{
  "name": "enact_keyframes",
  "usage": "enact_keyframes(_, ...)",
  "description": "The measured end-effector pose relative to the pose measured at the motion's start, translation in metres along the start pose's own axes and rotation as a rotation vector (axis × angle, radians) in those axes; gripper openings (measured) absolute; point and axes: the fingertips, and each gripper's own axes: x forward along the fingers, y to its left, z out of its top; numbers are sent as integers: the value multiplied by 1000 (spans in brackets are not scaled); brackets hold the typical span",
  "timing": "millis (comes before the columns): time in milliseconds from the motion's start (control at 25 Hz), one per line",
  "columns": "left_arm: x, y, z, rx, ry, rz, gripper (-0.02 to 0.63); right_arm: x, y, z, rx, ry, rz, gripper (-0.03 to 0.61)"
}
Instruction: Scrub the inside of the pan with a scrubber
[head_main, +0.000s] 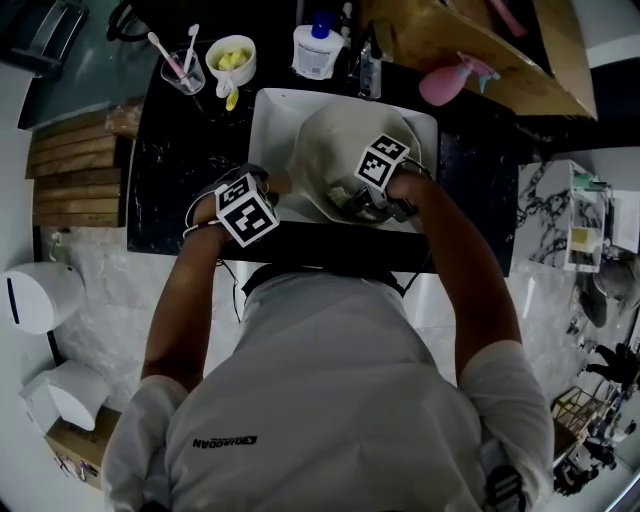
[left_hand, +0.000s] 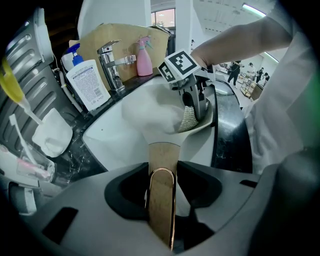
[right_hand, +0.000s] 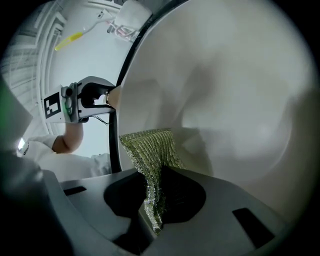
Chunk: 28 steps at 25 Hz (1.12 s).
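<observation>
While pan (head_main: 335, 150) sits in sink (head_main: 268, 120), faucet (left_hand: 111, 61), soap bottle (head_main: 318, 52), spray bottle (head_main: 445, 82) behind.

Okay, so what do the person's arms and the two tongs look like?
The left tongs and right tongs have grey plastic bodies, dark inside around the jaws. Each carries a white cube with black square markers. The person wears a pale short-sleeved T-shirt, arms bare below the sleeves.

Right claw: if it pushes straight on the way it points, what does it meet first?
The pan's inner wall, just past the scrubber pinched in the right claw. The scrubber would likely reach it first, though the gap is hard to judge.
</observation>
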Motion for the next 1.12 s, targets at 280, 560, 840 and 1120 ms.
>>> enact_keyframes(280, 2, 1, -4, -6, 13, -11, 189, -20, 6, 17, -55, -130, 40, 89)
enact_keyframes(560, 0, 1, 0, 0, 4, -3, 187, -74, -22, 81, -311, -473, -344, 87)
enact_keyframes(840, 1, 2, -1, -9, 15, -17, 187, -126, -52, 118, -594, -458, -962, 89)
enact_keyframes(1120, 2, 1, 0, -20, 23, -25, 188, -104, -82, 135, -739, -288, -1123, 97)
